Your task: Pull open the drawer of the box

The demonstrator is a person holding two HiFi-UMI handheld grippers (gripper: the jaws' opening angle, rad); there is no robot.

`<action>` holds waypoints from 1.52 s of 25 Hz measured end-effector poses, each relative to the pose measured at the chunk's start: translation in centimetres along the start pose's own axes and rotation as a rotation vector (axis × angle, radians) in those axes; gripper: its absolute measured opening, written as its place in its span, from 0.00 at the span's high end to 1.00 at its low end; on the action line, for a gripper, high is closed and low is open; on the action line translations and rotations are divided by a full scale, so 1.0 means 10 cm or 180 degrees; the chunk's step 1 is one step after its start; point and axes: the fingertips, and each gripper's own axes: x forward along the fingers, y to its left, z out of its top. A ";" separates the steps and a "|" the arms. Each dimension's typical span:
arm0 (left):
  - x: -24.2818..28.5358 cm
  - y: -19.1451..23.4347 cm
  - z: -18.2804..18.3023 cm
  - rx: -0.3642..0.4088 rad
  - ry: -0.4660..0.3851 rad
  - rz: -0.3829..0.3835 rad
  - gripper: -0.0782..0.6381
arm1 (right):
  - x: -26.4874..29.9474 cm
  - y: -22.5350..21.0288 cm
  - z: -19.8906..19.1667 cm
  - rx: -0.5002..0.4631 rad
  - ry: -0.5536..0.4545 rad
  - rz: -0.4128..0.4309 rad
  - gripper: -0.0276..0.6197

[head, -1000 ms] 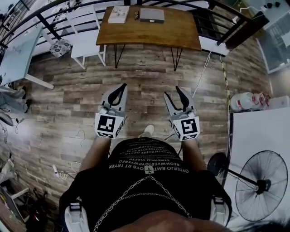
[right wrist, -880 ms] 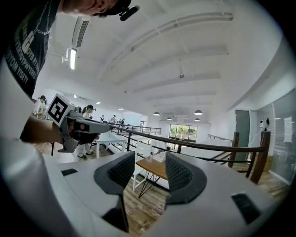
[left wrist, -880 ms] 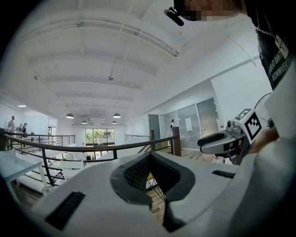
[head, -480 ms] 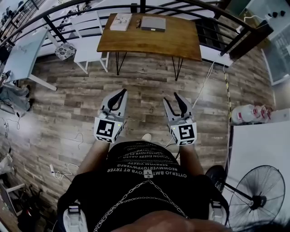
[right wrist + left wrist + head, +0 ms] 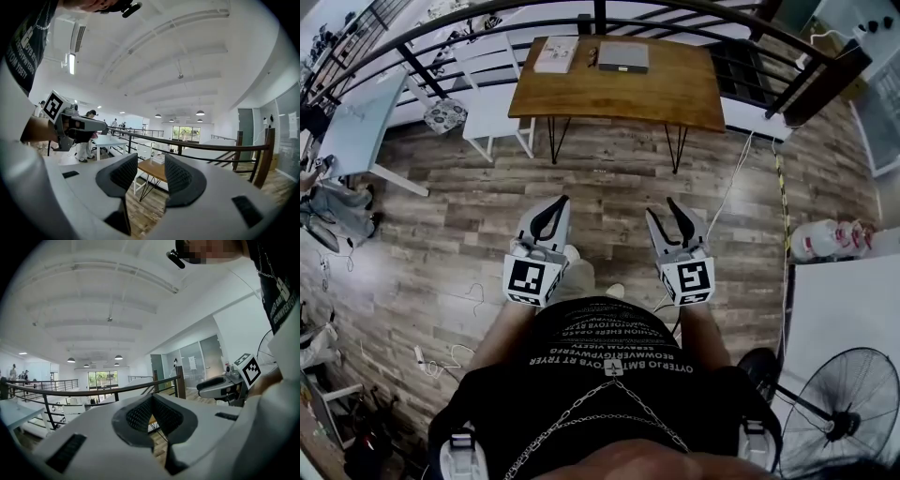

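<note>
Head view puts your left tongs (image 5: 562, 202) and right tongs (image 5: 661, 208) side by side in front of your torso, both aimed ahead and nearly level. In the left gripper view the left tongs (image 5: 151, 400) have their black, dimpled rubber pads pressed together at the tips. Only a narrow wedge-shaped gap stays open lower down, and nothing sits in it.

In the right gripper view the right tongs (image 5: 151, 161) are spread. Their dimpled pads stand apart with nothing between them, and only the distant tabletop (image 5: 152, 169) shows through the gap.

Each pair has a smooth, pale grey shell that tapers forward. At its back end each carries a marker cube (image 5: 531, 279) printed with black-and-white squares. Your bare forearms reach forward from a black shirt, roughly parallel, with your hands hidden behind the cubes. Below them lies a floor (image 5: 609, 178) of grey-brown wood planks.

The box (image 5: 623, 56) is flat, rectangular and grey. It rests at the far side of a warm brown wooden tabletop (image 5: 675, 89) on thin black hairpin legs, well apart from both tongs and ahead of them. A pale booklet-like thing (image 5: 556, 54) lies beside the box on its left, and a curved black railing (image 5: 598, 17) runs behind.
</note>
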 end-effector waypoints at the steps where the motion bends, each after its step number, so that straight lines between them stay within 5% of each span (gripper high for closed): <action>1: 0.00 0.02 -0.03 0.0004 0.0021 0.0004 0.88 | 0.02 0.00 -0.01 0.0008 0.0002 -0.0006 0.69; 21: 0.70 0.39 -0.08 -0.0028 0.0016 -0.0150 0.88 | 0.61 -0.21 -0.03 0.0012 0.0125 -0.0021 0.70; 38: 1.52 1.23 -0.12 -0.0058 0.0024 -0.0292 0.88 | 1.70 -0.54 0.10 0.0025 0.0169 -0.0152 0.72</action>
